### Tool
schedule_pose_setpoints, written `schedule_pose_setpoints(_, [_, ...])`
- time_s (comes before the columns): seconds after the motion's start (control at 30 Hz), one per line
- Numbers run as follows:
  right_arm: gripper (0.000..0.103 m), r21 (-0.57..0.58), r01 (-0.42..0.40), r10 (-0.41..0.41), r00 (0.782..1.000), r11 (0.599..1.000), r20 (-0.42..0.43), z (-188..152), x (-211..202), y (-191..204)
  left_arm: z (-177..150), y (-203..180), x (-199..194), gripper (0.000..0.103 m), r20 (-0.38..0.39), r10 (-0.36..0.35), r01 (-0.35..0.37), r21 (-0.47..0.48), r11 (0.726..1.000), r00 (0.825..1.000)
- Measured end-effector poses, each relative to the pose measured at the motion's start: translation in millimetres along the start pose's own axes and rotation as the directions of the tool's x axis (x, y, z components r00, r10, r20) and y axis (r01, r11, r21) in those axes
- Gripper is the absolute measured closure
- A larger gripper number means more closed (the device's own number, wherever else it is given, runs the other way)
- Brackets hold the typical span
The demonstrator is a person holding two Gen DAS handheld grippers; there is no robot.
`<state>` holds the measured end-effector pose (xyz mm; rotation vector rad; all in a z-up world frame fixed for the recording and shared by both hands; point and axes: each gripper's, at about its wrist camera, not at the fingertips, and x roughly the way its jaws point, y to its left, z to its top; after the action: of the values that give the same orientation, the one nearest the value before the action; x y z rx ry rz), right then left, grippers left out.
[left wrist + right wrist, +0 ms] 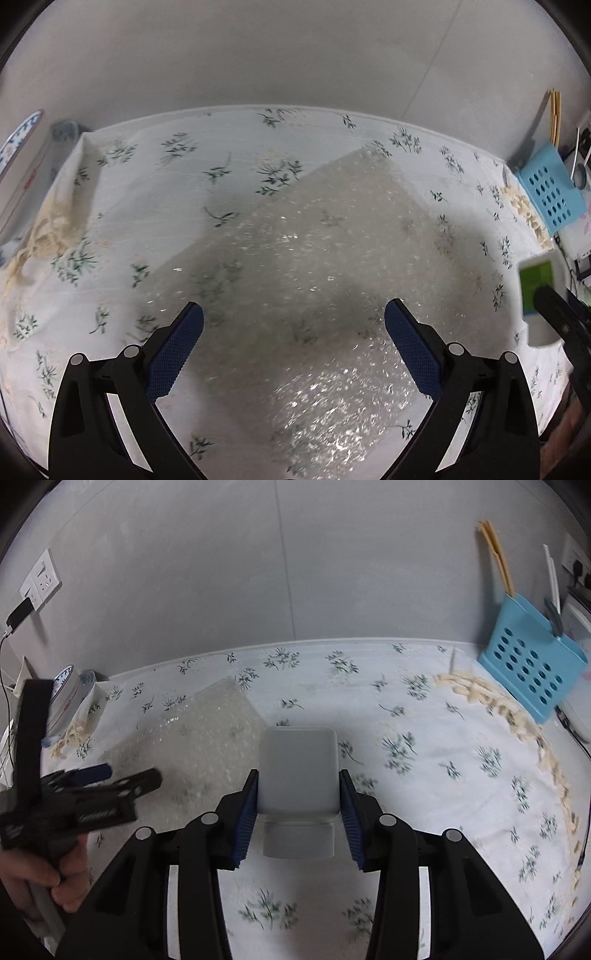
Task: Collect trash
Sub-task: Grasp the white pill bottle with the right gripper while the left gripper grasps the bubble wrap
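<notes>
A clear bubble-wrap sheet [314,280] lies flat on the floral tablecloth [147,206]. My left gripper [293,325] is open just above its near part, empty. The sheet also shows in the right wrist view [199,734], with the left gripper [122,773] over its near left edge. My right gripper [298,805] is shut on a white plastic bottle [298,771], held above the cloth with its cap toward the camera. The bottle, with a green label, shows at the right edge of the left wrist view [537,291].
A blue perforated basket [532,672] with chopsticks stands at the back right. Blue-and-white dishes [68,698] stand at the back left by the grey wall. A cream lace fringe [517,720] edges the cloth. A wall socket [40,579] and cable are at the left.
</notes>
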<state>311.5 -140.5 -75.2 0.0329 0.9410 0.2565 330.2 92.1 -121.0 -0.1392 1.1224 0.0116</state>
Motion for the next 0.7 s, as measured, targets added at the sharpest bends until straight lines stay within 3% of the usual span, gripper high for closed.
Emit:
schedule_pose_setpoints(0.27, [0.063, 0.000, -0.001, 0.001, 1.000, 1.000, 0.003, -19.8, -23.7, -10.4, 1.5, -23.3, 17.4, 0.014, -0.034, 0.125, -0.121, 0.088, 0.989, 0.992])
schedule_pose_setpoints(0.7, [0.063, 0.028, 0.004, -0.004, 1.000, 1.000, -0.003, -25.9, -32.5, -17.3, 12.3, -42.6, 15.8, 0.065, -0.084, 0.146, -0.134, 0.138, 0.981, 0.986])
